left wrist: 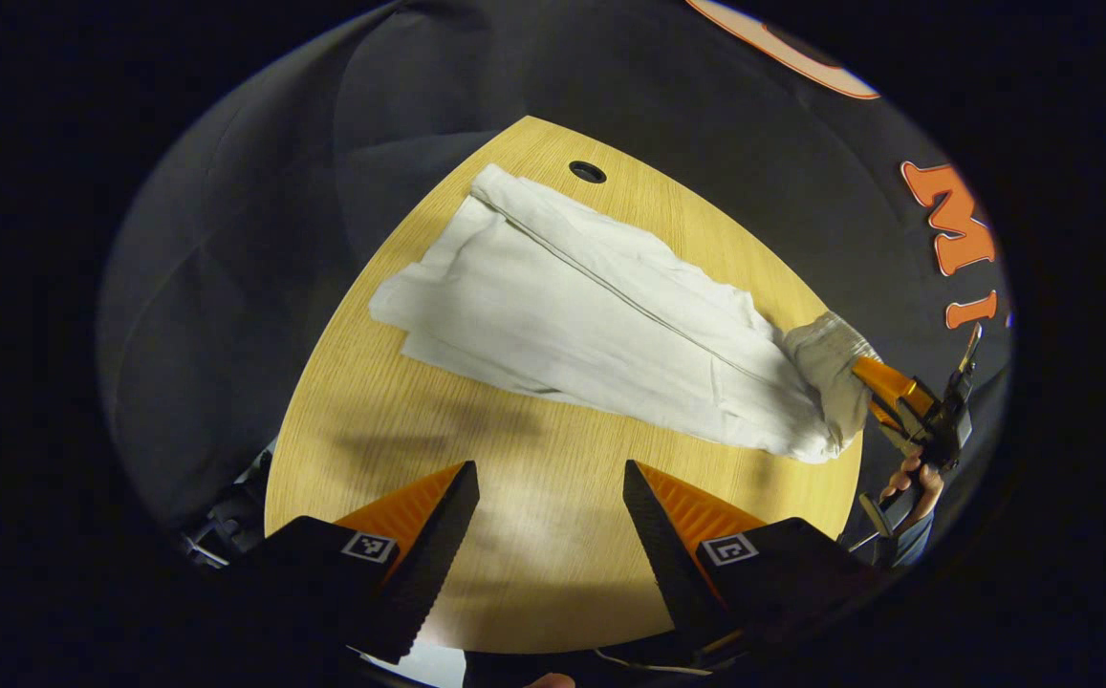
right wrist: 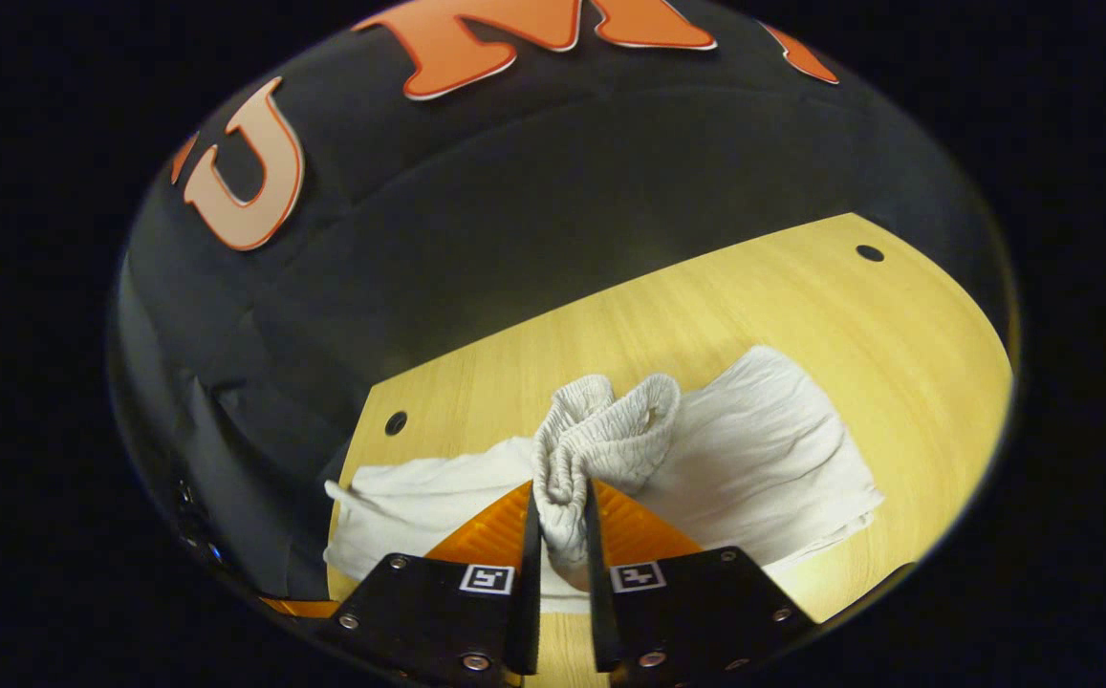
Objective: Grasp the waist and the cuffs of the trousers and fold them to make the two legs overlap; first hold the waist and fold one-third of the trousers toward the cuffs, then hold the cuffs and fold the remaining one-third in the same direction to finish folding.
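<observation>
While the white trousers point(left wrist: 600, 315) are lying long and flat across the wooden worktop point(left wrist: 533, 497), the left tool point(left wrist: 551, 521) is hanging over the bare wood near them with its two fingers spread wide and nothing between them. It is pointing down at the worktop, well apart from the cloth. The legs look already laid one on top of the other, so I think the first fold is just starting. Over at the right end, the right tool point(right wrist: 560, 564) is squeezing the bunched stretchy waist point(right wrist: 600, 440) between both fingers and lifting it a little. A hand point(left wrist: 916, 483) is holding that tool by the worktop's edge. Next, the waist needs carrying over toward the cuffs, low and slow, so the cloth is landing smooth.
</observation>
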{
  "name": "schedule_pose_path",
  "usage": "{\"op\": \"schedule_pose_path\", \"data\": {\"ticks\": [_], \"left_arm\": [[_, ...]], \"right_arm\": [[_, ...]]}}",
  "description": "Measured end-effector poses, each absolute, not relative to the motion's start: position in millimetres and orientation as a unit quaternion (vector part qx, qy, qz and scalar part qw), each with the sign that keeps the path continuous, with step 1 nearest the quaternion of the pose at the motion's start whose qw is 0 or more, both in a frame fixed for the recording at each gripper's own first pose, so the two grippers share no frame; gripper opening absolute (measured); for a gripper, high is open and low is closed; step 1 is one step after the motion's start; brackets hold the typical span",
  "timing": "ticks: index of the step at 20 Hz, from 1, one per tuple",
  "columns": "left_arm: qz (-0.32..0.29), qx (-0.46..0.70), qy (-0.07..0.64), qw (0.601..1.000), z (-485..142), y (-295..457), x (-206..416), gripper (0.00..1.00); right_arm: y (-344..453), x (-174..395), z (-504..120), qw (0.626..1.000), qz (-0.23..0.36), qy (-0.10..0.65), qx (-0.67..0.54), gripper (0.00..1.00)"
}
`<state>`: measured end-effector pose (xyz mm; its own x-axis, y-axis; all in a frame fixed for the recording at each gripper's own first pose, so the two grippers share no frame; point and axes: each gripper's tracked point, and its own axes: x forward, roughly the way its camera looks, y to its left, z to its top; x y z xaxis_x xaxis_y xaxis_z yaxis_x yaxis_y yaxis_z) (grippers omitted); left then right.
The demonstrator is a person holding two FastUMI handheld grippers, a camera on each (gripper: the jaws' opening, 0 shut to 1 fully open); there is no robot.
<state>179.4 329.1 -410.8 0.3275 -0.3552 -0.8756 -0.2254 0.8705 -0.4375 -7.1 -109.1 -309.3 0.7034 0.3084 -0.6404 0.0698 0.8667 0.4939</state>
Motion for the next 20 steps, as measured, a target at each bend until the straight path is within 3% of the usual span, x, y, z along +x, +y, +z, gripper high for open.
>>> {"op": "schedule_pose_path", "data": {"ticks": [3,7,10,11,12,14,19,20], "left_arm": [[-0.041,-0.28,0.573,0.769,-419,331,185,1.0],[-0.04,-0.352,0.55,0.756,-424,324,194,1.0],[-0.018,-0.4,0.532,0.746,-420,326,201,1.0],[-0.007,-0.418,0.525,0.741,-420,329,203,1.0],[0.005,-0.436,0.517,0.736,-420,334,206,1.0],[0.03,-0.459,0.508,0.728,-429,345,211,1.0],[0.079,-0.488,0.489,0.718,-447,381,218,0.96],[0.089,-0.492,0.485,0.718,-449,390,219,1.0]], "right_arm": [[-118,-16,-312,0.881,0.097,0.406,0.223,0.37],[-118,-24,-309,0.873,0.14,0.411,0.224,0.44],[-125,-25,-312,0.875,0.149,0.403,0.221,0.57],[-128,-25,-310,0.878,0.149,0.401,0.216,0.49],[-129,-26,-308,0.881,0.149,0.398,0.211,0.64],[-137,-25,-308,0.885,0.145,0.39,0.208,0.74],[-180,-36,-295,0.892,0.121,0.38,0.215,0.78],[-190,-37,-292,0.894,0.115,0.376,0.217,0.78]]}}
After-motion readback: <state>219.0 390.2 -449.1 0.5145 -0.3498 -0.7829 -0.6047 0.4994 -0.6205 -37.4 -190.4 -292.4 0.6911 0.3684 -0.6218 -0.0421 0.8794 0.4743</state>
